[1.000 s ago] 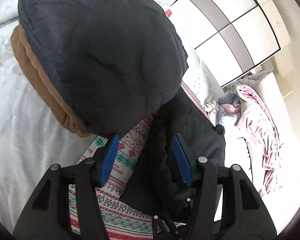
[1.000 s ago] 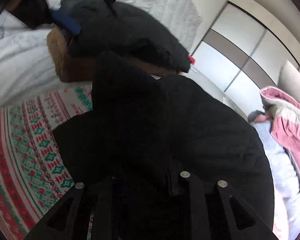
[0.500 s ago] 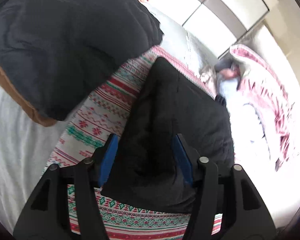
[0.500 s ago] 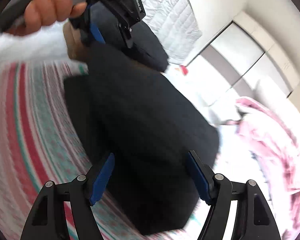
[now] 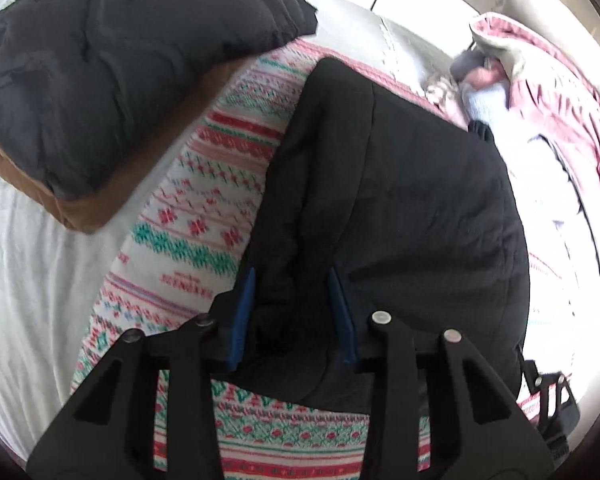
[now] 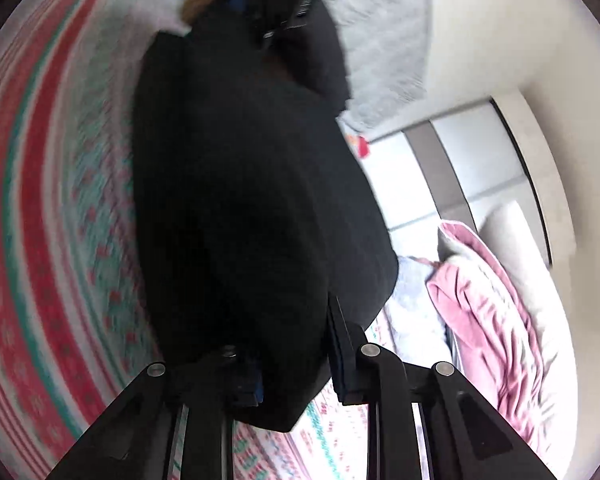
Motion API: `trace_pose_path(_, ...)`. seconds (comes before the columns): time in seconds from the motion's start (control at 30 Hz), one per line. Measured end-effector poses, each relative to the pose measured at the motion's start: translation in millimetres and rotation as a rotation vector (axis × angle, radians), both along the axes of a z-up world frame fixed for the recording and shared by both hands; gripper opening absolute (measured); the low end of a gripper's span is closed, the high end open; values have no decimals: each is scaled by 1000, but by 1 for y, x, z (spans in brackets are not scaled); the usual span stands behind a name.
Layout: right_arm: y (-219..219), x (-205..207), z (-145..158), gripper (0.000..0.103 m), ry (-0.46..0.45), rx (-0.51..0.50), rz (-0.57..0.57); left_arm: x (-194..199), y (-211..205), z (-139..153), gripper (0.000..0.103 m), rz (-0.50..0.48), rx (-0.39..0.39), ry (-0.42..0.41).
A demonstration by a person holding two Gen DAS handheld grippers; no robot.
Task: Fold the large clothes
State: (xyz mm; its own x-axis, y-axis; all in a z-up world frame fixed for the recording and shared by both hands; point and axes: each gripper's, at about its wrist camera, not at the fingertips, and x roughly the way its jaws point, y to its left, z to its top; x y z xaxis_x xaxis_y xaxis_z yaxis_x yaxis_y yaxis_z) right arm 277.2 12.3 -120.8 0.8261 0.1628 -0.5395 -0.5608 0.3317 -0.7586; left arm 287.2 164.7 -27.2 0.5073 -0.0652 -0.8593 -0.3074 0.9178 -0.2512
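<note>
Black quilted padded jacket (image 5: 420, 184) lies folded on red-green-white patterned knit blanket (image 5: 204, 216) on bed. Left gripper (image 5: 292, 312) narrow, jaws closing, jacket fold between blue pads. Right gripper (image 6: 296, 360) narrow, jaws closing on jacket's near edge. Dark grey and brown folded garment stack (image 5: 112, 80) beside blanket. Label on left gripper's body in right wrist view, text unreadable.
</note>
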Motion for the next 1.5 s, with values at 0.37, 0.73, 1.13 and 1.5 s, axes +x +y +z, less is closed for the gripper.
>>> trace_pose_path(0.37,-11,-7,-17,26,76,79,-19,-1,-2,-11,42,-2,-7,38)
trace_pose_path(0.73,-82,40,95,57,540,757,-150,-3,2,-11,43,10,-55,45)
trace_pose_path(1.13,-67,94,21,21,779,780,-371,0,5,-13,47,18,-54,53)
trace_pose_path(1.5,-69,91,13,21,785,760,-391,-16,18,28,46,85,-56,-135)
